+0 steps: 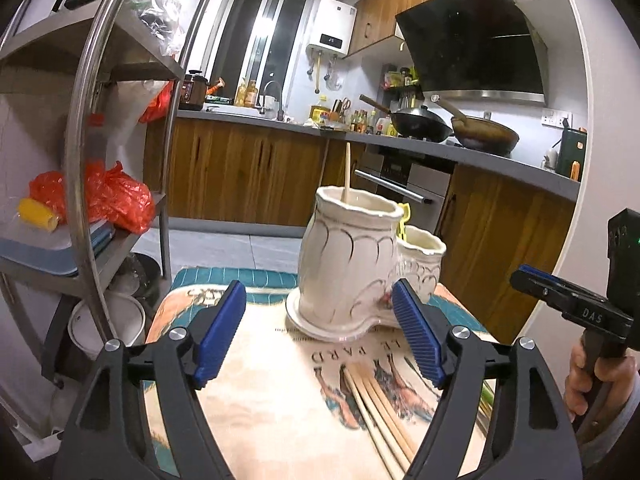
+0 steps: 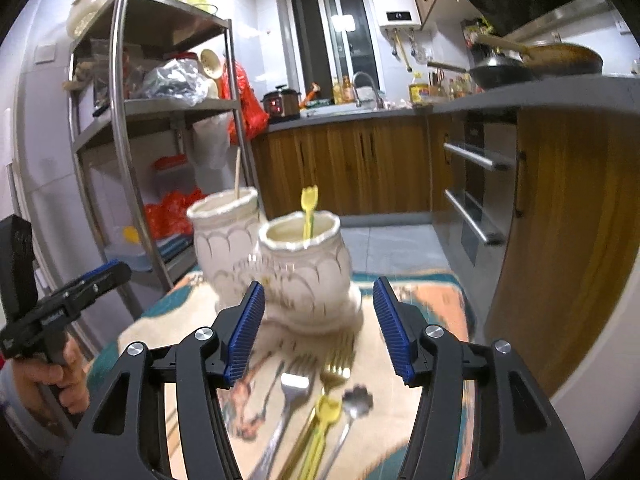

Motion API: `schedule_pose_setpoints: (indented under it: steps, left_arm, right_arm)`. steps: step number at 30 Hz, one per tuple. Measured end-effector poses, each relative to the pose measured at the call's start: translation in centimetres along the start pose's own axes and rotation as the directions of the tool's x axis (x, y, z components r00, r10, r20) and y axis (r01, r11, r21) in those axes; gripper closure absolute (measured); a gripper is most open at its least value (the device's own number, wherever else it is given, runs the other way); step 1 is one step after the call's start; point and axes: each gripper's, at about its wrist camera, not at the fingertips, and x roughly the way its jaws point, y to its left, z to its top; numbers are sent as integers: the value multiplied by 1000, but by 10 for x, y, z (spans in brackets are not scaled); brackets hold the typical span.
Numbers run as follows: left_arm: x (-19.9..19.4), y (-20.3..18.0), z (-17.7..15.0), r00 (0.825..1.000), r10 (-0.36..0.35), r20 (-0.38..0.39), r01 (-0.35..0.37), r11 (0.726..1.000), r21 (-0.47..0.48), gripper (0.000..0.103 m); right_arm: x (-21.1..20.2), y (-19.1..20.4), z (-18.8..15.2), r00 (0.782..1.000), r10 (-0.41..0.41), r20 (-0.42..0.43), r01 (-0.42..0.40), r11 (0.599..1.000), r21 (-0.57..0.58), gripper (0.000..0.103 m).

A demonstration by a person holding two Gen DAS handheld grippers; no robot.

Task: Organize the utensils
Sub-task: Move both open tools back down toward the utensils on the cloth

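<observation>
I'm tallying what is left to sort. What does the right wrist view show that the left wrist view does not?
Only the right wrist view: the metal forks, yellow plastic fork and flower-shaped spoon lying on the cloth. Only the left wrist view: loose wooden chopsticks on the cloth. Both: the two-pot ceramic holder, one chopstick standing in its taller pot, a yellow utensil in the shorter pot.

Here's the left tool (image 1: 320,336) up close: black skeletal arms with triangular cut-outs, round silver screws at the pivots, and ribbed blue pads (image 1: 222,334) on the fingers. The right tool (image 2: 318,328) is its twin, same black frame, same silver screws, same ridged blue pads (image 2: 394,330). Off to the side, a hand (image 1: 592,380) on a black pistol grip shows a dark sleeve cuff, with white lettering on the tool body.
</observation>
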Motion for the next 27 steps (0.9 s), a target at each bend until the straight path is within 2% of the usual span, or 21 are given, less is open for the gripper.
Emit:
schedule_pose_setpoints:
  steps: [3,12,18,23,27]
  left_arm:
    - [-2,-1,-7,1000,18,-26,-17,1000,16,28]
    - [-7,-9,-22,995,11,-95,-8,1000,29,29]
    - [0,-13,-27,986,11,-164,-6,999,32,40]
    - [5,-20,-35,979,11,-204,1,998,58,41]
    - [13,-30,-44,966,4,-259,19,996,87,48]
  right_arm:
    - [-4,-2,-7,1000,-2,-21,2,1000,-1,45]
    - [-6,-7,-21,996,6,-93,-4,1000,21,45]
    - [-4,-7,-32,986,18,-166,-16,1000,13,48]
    - [-2,-7,-37,981,25,-190,-23,1000,10,48]
    - [4,-10,-42,971,12,-240,-9,1000,17,55]
